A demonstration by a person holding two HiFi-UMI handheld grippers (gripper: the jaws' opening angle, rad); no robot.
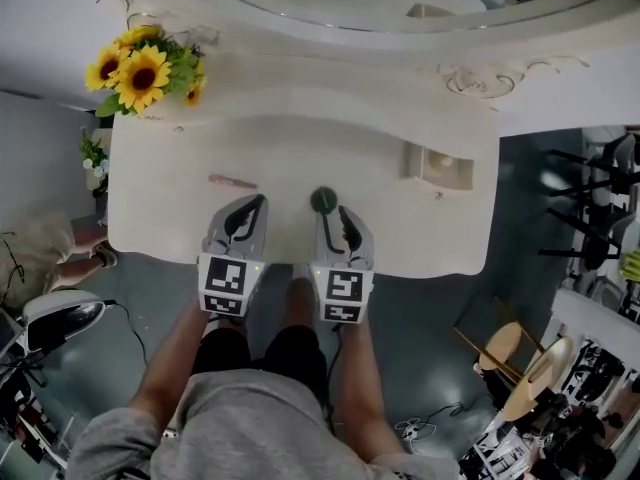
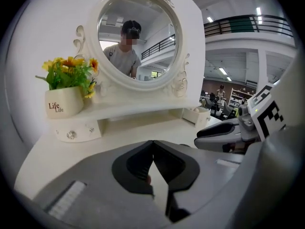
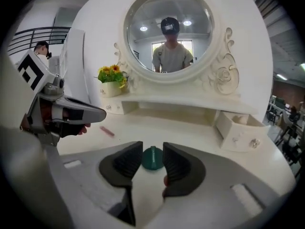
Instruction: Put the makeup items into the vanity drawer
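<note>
- pink makeup stick (image 1: 232,181) lies on the vanity top (image 1: 300,138), well left of the open drawer (image 1: 440,165), not yet stowed.
- left gripper (image 1: 258,204), also left of the drawer and near the stick: jaws pressed together, empty, probably goes for it next.
- green round compact (image 1: 323,200), nearer the drawer, is framed by the spread jaws of the right gripper (image 1: 343,212), unpinched, lined up for a grab i'd guess.
</note>
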